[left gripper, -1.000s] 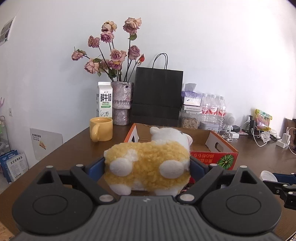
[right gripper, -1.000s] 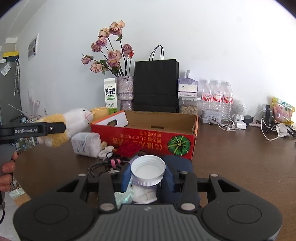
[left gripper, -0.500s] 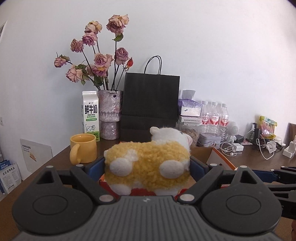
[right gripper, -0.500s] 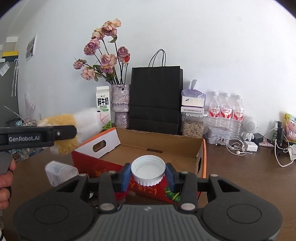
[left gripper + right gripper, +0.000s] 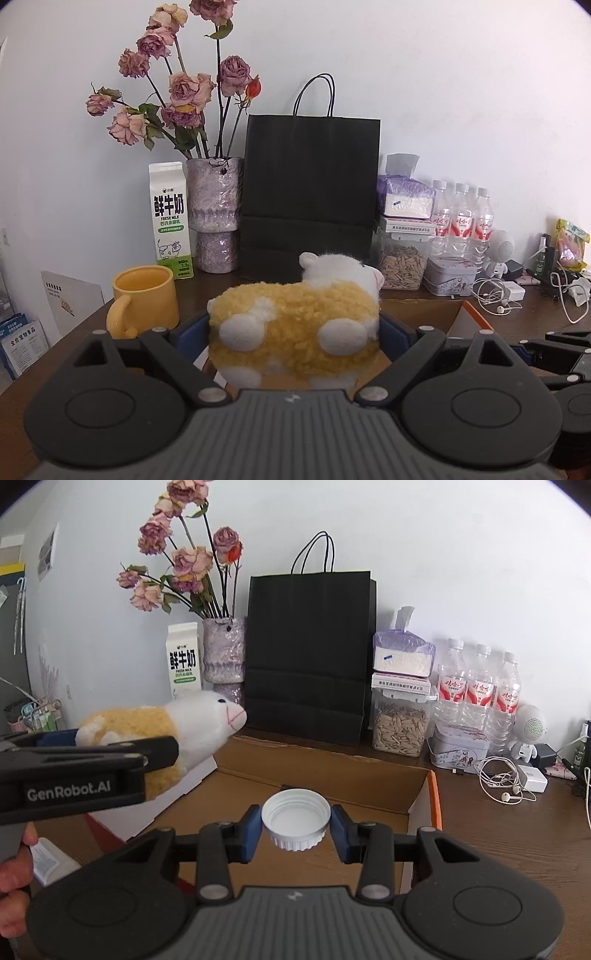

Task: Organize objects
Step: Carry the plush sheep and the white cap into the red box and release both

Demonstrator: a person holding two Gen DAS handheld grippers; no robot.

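Observation:
A yellow and white plush sheep sits between my left gripper's blue pads, which press on its sides. In the right wrist view the sheep hangs at the left, above the near-left corner of the open cardboard box. My right gripper is shut on a white ribbed screw cap, open side up, held over the box's brown floor. In the left wrist view the box shows just beyond the sheep.
Along the wall stand a yellow mug, a milk carton, a vase of dried roses, a black paper bag, a seed jar, water bottles and cables. A hand holds the left gripper.
Both grippers moved forward toward the wall with their loads. The cap went from before the box's red front to over its inside; the sheep now hangs at the box's near-left corner.

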